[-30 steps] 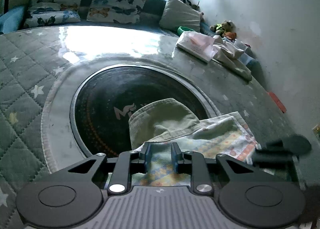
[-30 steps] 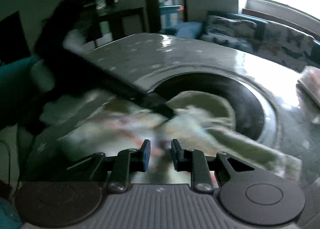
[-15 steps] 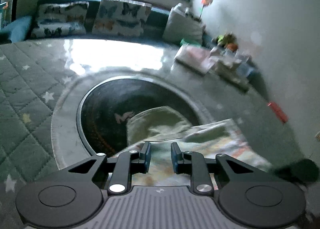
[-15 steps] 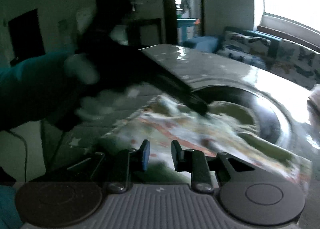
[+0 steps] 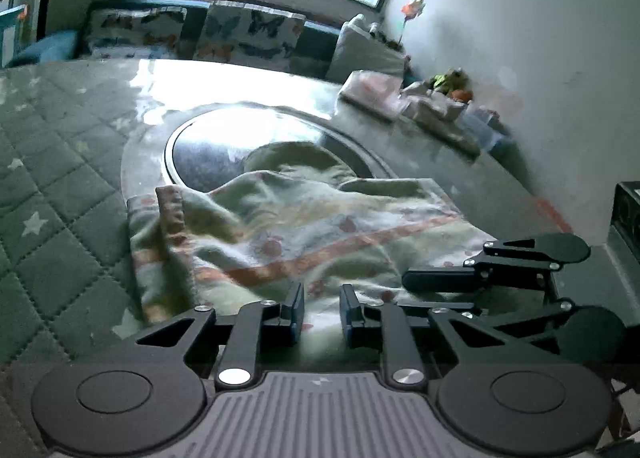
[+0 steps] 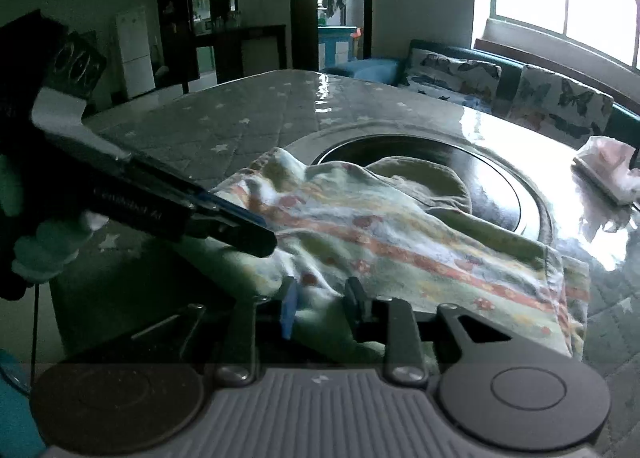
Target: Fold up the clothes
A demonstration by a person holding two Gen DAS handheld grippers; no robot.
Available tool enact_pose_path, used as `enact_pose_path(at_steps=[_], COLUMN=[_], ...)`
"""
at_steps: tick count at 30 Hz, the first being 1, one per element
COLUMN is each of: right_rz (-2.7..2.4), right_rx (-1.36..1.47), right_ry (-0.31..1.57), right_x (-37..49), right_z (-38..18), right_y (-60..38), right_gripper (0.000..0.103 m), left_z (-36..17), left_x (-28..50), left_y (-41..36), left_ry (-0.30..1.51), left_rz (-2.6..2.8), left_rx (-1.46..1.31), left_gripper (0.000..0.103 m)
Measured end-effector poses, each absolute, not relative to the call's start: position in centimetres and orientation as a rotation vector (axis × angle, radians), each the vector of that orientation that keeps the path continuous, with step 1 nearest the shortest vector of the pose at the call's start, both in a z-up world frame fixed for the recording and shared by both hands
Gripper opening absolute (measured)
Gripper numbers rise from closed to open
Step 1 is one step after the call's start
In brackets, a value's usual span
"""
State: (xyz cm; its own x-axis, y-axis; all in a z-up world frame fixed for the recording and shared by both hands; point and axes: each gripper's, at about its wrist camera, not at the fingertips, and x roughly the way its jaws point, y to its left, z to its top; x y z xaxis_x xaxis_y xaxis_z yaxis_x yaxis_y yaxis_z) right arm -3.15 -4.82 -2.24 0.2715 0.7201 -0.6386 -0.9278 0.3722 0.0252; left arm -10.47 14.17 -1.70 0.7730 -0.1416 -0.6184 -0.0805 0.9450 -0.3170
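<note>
My left gripper [image 5: 321, 312] closes, right gripper [image 6: 320, 300] opens over the rumpled pale-green orange-striped cloth [image 5: 304, 234]; apparently nothing gripped, folding barely begun.

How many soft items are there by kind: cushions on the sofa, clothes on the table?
Butterfly cushions: 2
Plain cushion: 1
Patterned garment, spread near the grippers: 1
Pile of folded clothes at the far edge: 1 (pieces in it too blurred to count)
Total: 5
</note>
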Motion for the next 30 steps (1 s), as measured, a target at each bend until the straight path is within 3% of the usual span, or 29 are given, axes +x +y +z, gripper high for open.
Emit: enact_pose_path(at_steps=[2,15,20,27,30], right_rz=[1.135,1.050,0.999,0.936,0.939], right_rx=[-0.362,-0.216,-0.176,-0.124,-0.130], right_ry=[0.632,0.705,0.691,0.735,0.730], right_x=[-2.8,-0.8,0.2,2.0,2.0], right_z=[-1.9,-2.1,-1.4,-2.9,-2.3], right_y=[-5.5,-9.1,-10.3,-11.9,-11.8], right_gripper=[0.041,0.045,0.055,0.060,0.066], left_z=[-1.7,-1.7,-0.5,-1.6,-1.2], left_x=[-10.6,-10.6,-10.7,-10.3,-10.3], left_y=[14.3,13.2,12.7,11.7,11.7], left_ry=[0.690,0.694,0.677,0.701,0.700], left_rz=[-0.028,-0.032,-0.034,-0.062,-0.058], left_rx=[-0.348,-0.306,-0.283,-0.266,-0.267], left_gripper=[0.021,0.022,0.022,0.022,0.022])
